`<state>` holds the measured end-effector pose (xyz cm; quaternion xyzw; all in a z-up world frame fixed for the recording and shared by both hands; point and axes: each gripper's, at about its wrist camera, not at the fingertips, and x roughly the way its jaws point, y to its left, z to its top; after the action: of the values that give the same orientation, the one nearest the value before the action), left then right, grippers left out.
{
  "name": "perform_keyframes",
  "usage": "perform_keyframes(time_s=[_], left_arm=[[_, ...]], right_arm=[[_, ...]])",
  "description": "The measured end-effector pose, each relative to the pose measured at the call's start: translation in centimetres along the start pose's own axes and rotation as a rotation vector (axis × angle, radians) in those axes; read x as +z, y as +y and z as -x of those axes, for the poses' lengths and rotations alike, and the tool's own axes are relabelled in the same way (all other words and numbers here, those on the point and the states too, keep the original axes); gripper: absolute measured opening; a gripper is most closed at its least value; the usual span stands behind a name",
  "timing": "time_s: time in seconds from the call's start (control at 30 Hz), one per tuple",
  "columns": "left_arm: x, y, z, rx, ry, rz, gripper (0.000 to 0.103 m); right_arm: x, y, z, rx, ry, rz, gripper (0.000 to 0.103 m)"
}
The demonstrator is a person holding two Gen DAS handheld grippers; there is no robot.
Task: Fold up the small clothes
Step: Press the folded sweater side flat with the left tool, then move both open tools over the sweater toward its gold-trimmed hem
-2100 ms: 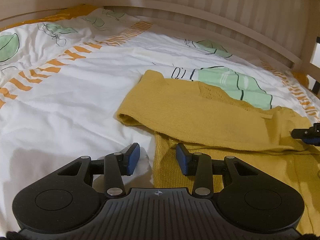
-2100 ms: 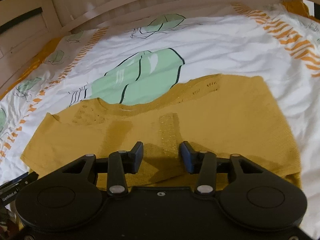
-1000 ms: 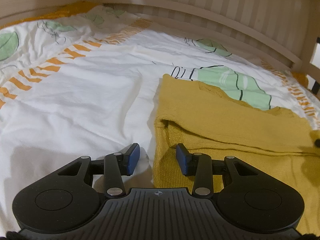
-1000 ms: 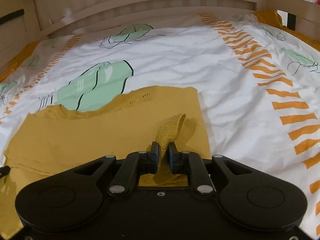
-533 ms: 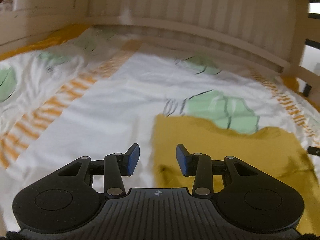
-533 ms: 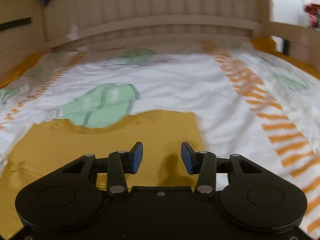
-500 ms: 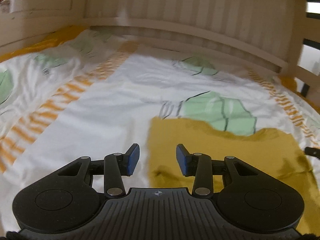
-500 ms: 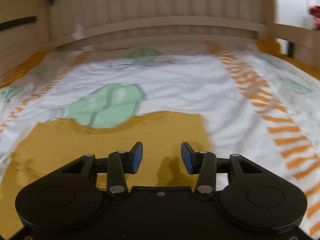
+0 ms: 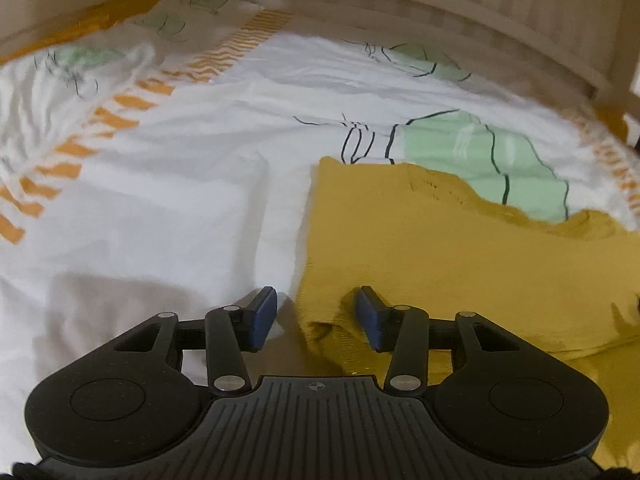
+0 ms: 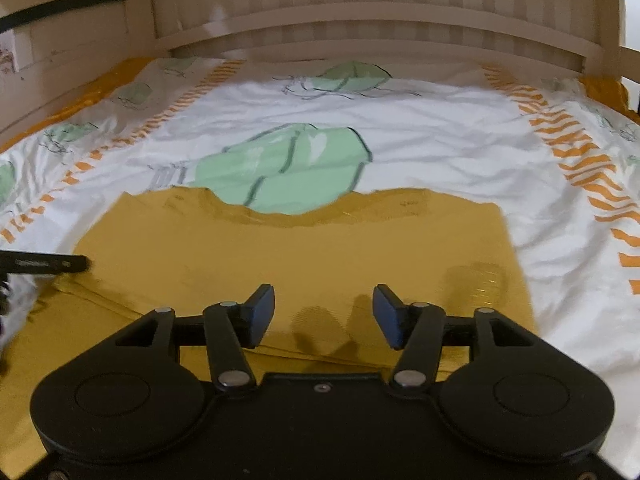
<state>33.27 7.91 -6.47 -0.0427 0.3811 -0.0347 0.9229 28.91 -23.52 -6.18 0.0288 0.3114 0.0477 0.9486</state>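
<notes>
A white quilt printed with green leaves and orange stripes (image 10: 420, 136) covers the bed ahead of both claws. On it lies the folded mustard-yellow knit top (image 10: 300, 256), spread flat. The right gripper (image 10: 323, 312) hovers over its near edge, jaws opening, nothing between them. The left gripper (image 9: 316, 314) straddles the top's near left corner, jaws opening, pads clear of the fabric.

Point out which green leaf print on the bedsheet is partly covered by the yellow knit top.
The large green leaf print mid-sheet: the yellow knit top overlaps its near edge. The smaller leaf print by the headboard lies fully exposed.
</notes>
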Motion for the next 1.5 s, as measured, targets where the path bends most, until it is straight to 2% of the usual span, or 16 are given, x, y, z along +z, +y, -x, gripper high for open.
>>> perform_keyframes(time_s=[0.13, 0.2, 0.27, 0.4, 0.53, 0.7, 0.87, 1.1, 1.27, 1.5], left_arm=[[0.2, 0.1, 0.0, -0.004, 0.010, -0.019, 0.045], [0.1, 0.1, 0.0, -0.003, 0.010, -0.018, 0.046], [0.1, 0.0, 0.0, -0.001, 0.007, -0.023, 0.046], [0.3, -0.2, -0.2, 0.007, 0.008, -0.046, 0.047], [0.8, 0.3, -0.1, -0.013, 0.038, -0.018, 0.048], [0.4, 1.0, 1.4, -0.026, 0.058, 0.019, 0.051], [-1.0, 1.3, 3.9, -0.027, 0.088, -0.053, 0.054], [-4.8, 3.2, 7.9, -0.044, 0.145, -0.002, 0.054], [-7.2, 3.5, 10.6, -0.057, 0.148, -0.023, 0.055], [-9.6, 3.6, 13.4, -0.091, 0.167, 0.002, 0.058]], right_arm=[[-0.5, -2.8, -0.5, -0.073, 0.022, -0.052, 0.061], [-0.8, -4.4, -0.6, -0.108, 0.027, -0.094, 0.058], [-1.0, -5.6, -0.3, -0.084, 0.017, -0.138, 0.058], [-1.1, -5.9, 0.5, -0.165, 0.015, -0.144, 0.070], [-1.5, -6.4, 1.9, -0.161, 0.011, -0.196, 0.078], [-2.3, -6.2, 4.0, -0.110, 0.008, -0.213, 0.088], [-3.7, -5.5, 6.1, -0.063, 0.035, -0.214, 0.093], [-5.8, -4.8, 10.2, -0.026, 0.045, -0.285, 0.095], [-7.7, -4.2, 13.3, -0.030, 0.049, -0.308, 0.098], [-10.2, -4.2, 16.8, -0.031, 0.038, -0.403, 0.099]])
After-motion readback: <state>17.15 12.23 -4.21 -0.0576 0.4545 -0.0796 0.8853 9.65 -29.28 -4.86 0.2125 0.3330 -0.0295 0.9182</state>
